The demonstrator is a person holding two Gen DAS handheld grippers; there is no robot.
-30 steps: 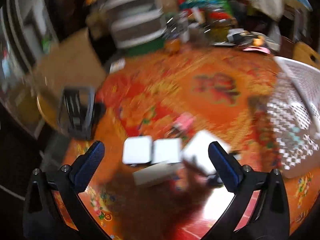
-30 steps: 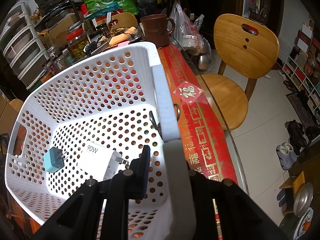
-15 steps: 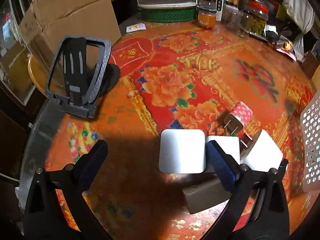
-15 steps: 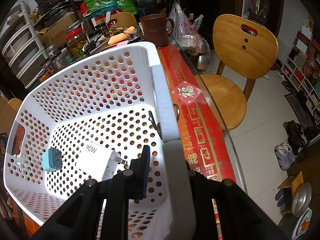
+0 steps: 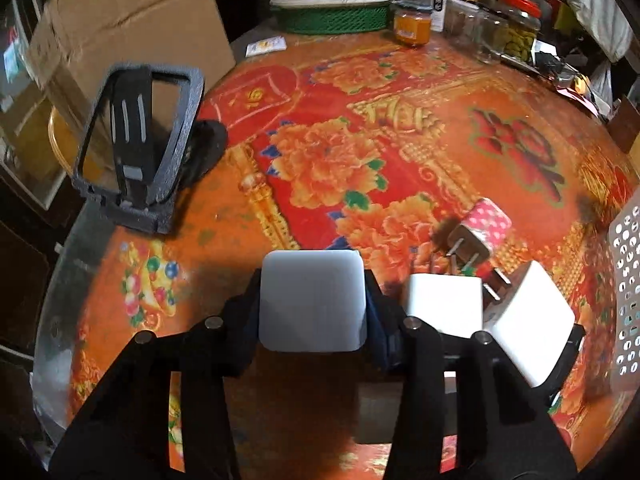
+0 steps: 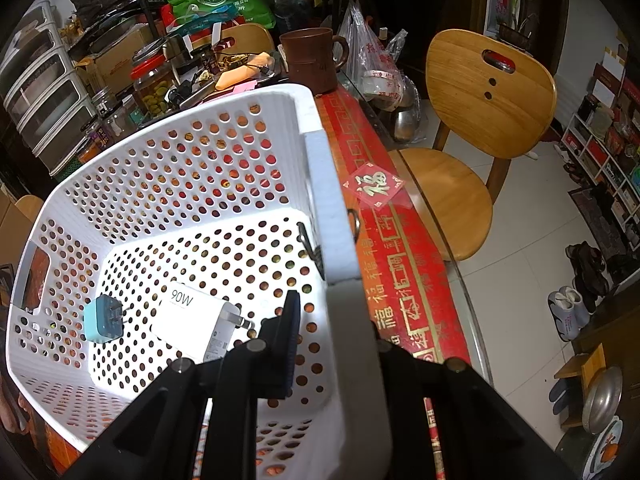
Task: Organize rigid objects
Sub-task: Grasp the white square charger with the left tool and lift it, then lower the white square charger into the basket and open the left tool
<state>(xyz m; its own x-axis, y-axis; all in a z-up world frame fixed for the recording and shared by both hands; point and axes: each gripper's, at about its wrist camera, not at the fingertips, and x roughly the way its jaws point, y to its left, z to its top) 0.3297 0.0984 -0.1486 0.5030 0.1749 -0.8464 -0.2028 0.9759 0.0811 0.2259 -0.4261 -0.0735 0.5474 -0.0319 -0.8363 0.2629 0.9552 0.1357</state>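
— Chargers first: where are they, and what's in the basket?

— White perforated basket [image 6: 192, 184] holds two: a white charger marked 90W [image 6: 196, 322] near its floor's middle, and a small teal charger [image 6: 102, 318] just beside it at nine o'clock. Four more lie on the table. The big white square charger [image 5: 312, 300] sits between the fingers of the left gripper [image 5: 312, 312], whose jaws are closing with both pads against its sides. At three o'clock from it is a smaller white charger [image 5: 444, 302], then an angled white one [image 5: 532, 320]; a pink dotted charger [image 5: 482, 230] lies at twelve o'clock from those, prongs showing.

— And the right gripper?

— Right gripper [image 6: 332, 320] is clamped narrow on the basket's rim.

— The surface?

— Red-and-orange floral tablecloth [image 5: 340, 160] under glass. A black phone stand [image 5: 136, 152] at ten o'clock, jars [image 5: 414, 28] and a cardboard box [image 5: 128, 28] at the far edge. A wooden chair [image 6: 480, 120] stands on pale floor tiles beside the table.
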